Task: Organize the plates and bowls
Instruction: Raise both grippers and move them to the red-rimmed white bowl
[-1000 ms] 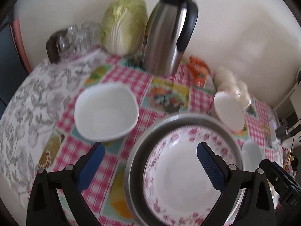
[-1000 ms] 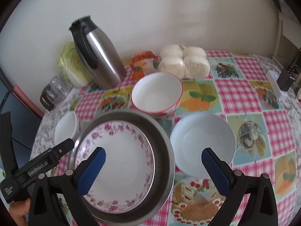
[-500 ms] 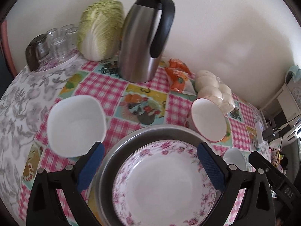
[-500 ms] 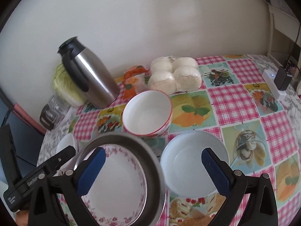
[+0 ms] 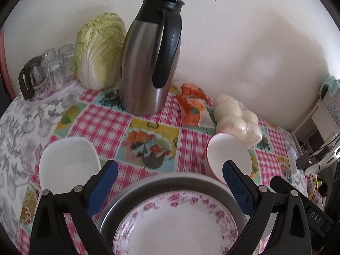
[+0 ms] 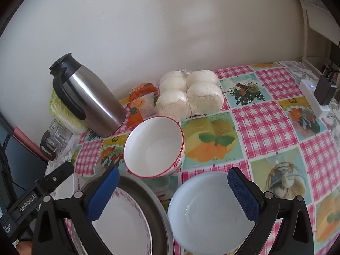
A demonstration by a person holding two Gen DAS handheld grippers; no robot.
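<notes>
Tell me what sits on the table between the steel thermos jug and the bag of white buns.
An orange snack packet lies between the steel thermos jug and the bag of white buns, against the wall. Both wrist views show it, the right most clearly.

You're at a home dining table.
Your checked, food-print tablecloth (image 6: 265, 125) carries a steel thermos jug (image 5: 148, 63) at twelve o'clock, a cabbage (image 5: 99, 51) and glasses (image 5: 57, 63) at ten, bagged steamed buns (image 6: 189, 95) at one.

A checked tablecloth (image 6: 265, 125) covers the table. Far left stand a flask (image 5: 148, 63), cabbage (image 5: 99, 51) and glasses (image 5: 55, 65). Nearer lie bowls (image 6: 155, 146) and a metal pan (image 5: 170, 182).
</notes>
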